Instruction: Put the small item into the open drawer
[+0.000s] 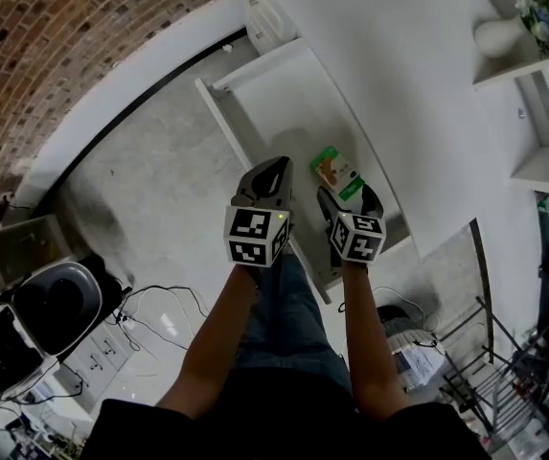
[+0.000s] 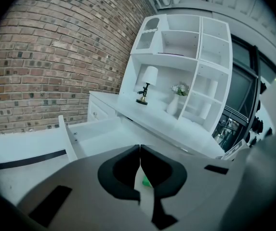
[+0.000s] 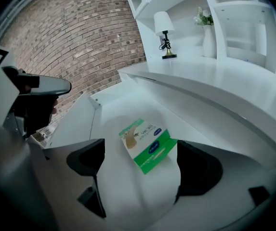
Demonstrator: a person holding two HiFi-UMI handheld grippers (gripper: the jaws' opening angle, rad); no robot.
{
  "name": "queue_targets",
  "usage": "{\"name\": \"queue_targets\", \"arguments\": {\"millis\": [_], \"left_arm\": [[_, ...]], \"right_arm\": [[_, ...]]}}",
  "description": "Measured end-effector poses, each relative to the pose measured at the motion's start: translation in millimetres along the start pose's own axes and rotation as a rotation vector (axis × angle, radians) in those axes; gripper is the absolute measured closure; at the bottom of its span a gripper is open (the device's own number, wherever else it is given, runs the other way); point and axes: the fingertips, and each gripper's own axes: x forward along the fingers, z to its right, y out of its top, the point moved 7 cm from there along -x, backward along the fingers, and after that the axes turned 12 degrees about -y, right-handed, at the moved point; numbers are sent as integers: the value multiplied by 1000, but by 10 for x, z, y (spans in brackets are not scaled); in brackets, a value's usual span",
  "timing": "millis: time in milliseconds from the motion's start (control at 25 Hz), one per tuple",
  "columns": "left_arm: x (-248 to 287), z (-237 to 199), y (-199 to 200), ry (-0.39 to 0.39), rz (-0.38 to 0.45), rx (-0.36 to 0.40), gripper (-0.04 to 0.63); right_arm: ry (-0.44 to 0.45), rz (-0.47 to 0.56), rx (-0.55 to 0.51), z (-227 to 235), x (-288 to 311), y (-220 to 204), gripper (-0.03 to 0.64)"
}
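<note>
A small green-and-white box (image 1: 336, 172) lies flat on the floor of the open white drawer (image 1: 224, 127), near its right side under the desk edge. My right gripper (image 1: 348, 197) hangs just above the near end of the box, open. In the right gripper view the box (image 3: 147, 144) lies between and beyond the wide-apart jaws of that gripper (image 3: 138, 150), untouched by either pad. My left gripper (image 1: 276, 166) is over the drawer's near part, left of the box, and shut. The left gripper view shows its jaws (image 2: 140, 150) pressed together with nothing held.
The white desktop (image 1: 418, 94) overhangs the drawer on the right; on it stand a vase of flowers (image 1: 504, 34) and a small lamp (image 2: 147, 83) before white shelving (image 2: 186, 57). A brick wall (image 1: 54, 36) is left. Bins and cables (image 1: 54, 300) lie on the floor.
</note>
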Motion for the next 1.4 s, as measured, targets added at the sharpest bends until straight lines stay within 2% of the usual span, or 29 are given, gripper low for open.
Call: {"name": "queue_targets", "arguments": {"millis": [320,600,800,920,1080,1400], "left_arm": [[-129,68,140,8,31,18,572],[-405,152,412,17,83,45,572],[-708,255,774,6,152,92,572],[-862,341,970,-3,194,124,572],[-1050,484,1221,-11,254,163,572],[-1382,748,1493,-52,334,240,572]], "right_arm": [[9,54,-11,25,-151,64,166],[74,193,-10,-95,-677,441,170],[132,367,-41,-238,-1294,931,280],[164,452,-45,-267,-1592,1147,321],[163,571,-89,-262,-1999,1385,409],[145,751,-116,-341,-2607,1615,508]]}}
